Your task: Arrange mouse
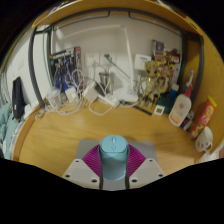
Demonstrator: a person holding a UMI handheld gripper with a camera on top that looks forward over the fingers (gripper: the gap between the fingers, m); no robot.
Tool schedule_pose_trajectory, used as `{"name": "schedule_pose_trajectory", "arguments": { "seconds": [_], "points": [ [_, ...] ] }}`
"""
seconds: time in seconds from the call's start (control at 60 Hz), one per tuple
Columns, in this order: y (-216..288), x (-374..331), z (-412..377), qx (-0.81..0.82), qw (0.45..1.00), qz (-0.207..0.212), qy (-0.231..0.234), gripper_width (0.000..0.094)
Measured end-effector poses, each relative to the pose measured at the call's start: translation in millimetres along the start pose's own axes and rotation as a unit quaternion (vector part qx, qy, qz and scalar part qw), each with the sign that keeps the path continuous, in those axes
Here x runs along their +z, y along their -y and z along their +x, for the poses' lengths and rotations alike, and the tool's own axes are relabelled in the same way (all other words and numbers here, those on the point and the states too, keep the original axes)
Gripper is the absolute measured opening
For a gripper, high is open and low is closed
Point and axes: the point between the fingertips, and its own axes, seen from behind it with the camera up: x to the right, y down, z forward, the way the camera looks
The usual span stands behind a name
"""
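Gripped at 6 o'clock: a light-blue mouse (113,160), seen end-on, clamped in the gripper (113,150) with both pink pads (93,158) pressed against its 2 flanks and no gap visible on either side. Carried just above a bare wooden tabletop (60,140), apparently clear of the surface, though contact underneath cannot be confirmed from this angle.

Ahead at 12 o'clock, beyond an open stretch of wood: a tangle of white cables (70,95) and chargers along the far edge, backed by a white wall (110,40). Toward 2 o'clock, a cluster of containers, among them a white bottle (185,105) and an orange-red one (205,115), standing near each other and well apart from the mouse. At 9 o'clock, a dark object (18,100) at the table's edge, too small to identify.

Judged as the carrying step: mouse already picked up, placement not yet made. No mouse pad, keyboard or marked target visible, so the intended resting spot cannot be told; the open wood just ahead of the fingers looks the likeliest landing area.

Next move, by this reading: lowering level until the mouse's base sits flat on the wood, squaring its long axis with the table edge, then opening the fingers evenly so neither pad drags it askew. Worth keeping short of the cable clutter at 12 o'clock and the bottles at 2 o'clock, where a wide swing could snag a lead or tip a container.
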Motion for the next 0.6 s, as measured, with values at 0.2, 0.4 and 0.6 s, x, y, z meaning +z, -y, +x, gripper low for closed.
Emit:
{"name": "schedule_pose_trajectory", "arguments": {
  "seconds": [0.2, 0.4, 0.6],
  "points": [
    [-56.8, 21.5, -1.3, 0.003, 0.999, -0.044, -0.002, 0.0322],
    [-68.6, 24.5, 2.4, 0.012, 0.999, -0.049, -0.007, 0.0425],
    [-61.4, 13.2, -0.9, 0.035, 0.997, -0.063, 0.005, 0.0596]
  ]
}}
